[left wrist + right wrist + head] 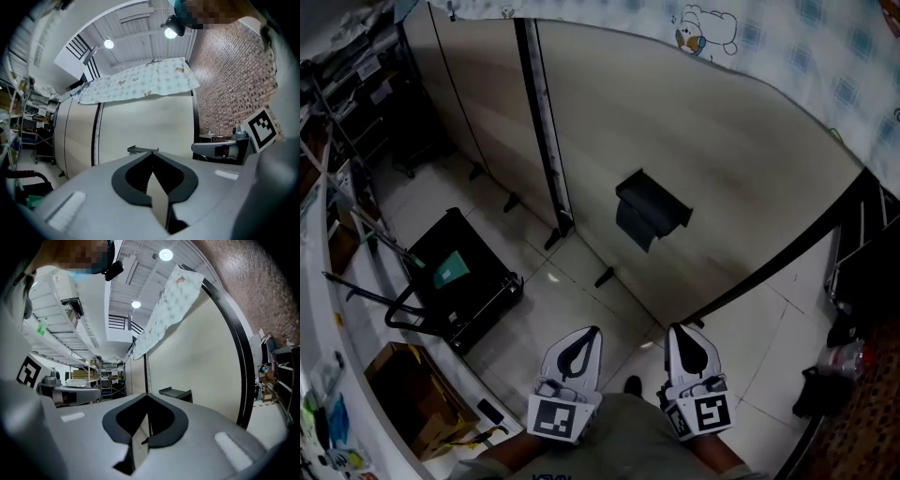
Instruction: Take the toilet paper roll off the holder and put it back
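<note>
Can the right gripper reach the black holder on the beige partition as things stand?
Probably yes. Nothing stands between the right gripper and the holder, though it is well short of it and its jaws are shut.

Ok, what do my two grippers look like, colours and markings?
They match. The left gripper and right gripper have pale grey, wedge-shaped bodies, with black pads lining the jaws in a teardrop outline. Each carries a cube with black-and-white square markers at the rear. No cables show.
</note>
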The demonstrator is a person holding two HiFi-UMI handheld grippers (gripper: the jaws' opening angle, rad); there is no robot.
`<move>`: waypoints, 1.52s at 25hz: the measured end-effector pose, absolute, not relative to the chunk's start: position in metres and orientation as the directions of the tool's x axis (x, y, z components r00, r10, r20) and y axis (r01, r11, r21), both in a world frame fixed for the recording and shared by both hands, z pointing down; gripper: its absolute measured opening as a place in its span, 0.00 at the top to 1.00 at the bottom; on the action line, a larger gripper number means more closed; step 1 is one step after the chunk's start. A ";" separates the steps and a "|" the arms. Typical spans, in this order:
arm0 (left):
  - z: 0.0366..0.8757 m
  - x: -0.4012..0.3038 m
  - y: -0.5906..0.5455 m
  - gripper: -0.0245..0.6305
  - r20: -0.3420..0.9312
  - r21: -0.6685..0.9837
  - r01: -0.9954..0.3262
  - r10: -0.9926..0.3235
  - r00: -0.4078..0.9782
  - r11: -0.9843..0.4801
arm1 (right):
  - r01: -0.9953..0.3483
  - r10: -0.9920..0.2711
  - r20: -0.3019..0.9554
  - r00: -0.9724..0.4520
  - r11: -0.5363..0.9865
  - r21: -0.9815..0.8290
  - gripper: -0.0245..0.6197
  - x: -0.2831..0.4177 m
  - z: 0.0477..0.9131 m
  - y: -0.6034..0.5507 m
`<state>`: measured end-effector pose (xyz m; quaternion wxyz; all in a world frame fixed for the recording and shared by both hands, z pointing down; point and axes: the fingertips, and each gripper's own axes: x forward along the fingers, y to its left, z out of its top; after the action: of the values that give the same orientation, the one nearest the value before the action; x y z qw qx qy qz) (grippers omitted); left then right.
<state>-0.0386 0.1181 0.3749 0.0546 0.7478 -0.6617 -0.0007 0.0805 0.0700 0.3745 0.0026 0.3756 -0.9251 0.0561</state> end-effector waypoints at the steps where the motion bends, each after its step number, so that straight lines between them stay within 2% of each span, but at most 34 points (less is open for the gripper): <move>1: 0.377 -0.044 0.126 0.95 0.071 0.091 -0.988 -0.989 0.130 -0.124 | -0.705 -0.704 0.050 -0.709 0.703 -0.095 0.96 0.076 0.374 0.080; 8: 0.402 -0.069 0.175 0.95 0.082 0.144 -0.969 -0.974 0.212 -0.199 | -0.769 -0.762 0.102 -0.639 0.631 -0.103 0.96 0.057 0.389 0.143; 14: 0.402 -0.057 0.187 0.95 0.077 0.133 -0.965 -0.968 0.237 -0.226 | -0.790 -0.783 0.107 -0.613 0.606 -0.096 0.96 0.069 0.391 0.162; 22: 0.395 -0.014 0.187 0.95 0.080 0.099 -0.970 -0.970 0.229 -0.221 | -0.776 -0.775 0.056 -0.630 0.624 -0.088 0.96 0.105 0.380 0.163; 38: 0.399 0.015 0.185 0.95 0.086 0.090 -0.973 -0.972 0.219 -0.211 | -0.741 -0.736 0.083 -0.672 0.665 -0.096 0.96 0.122 0.393 0.167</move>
<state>0.0154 0.1852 0.3992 0.0623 0.7781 -0.6251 0.0054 0.1221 0.1668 0.3928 0.0186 0.4047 -0.9122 0.0610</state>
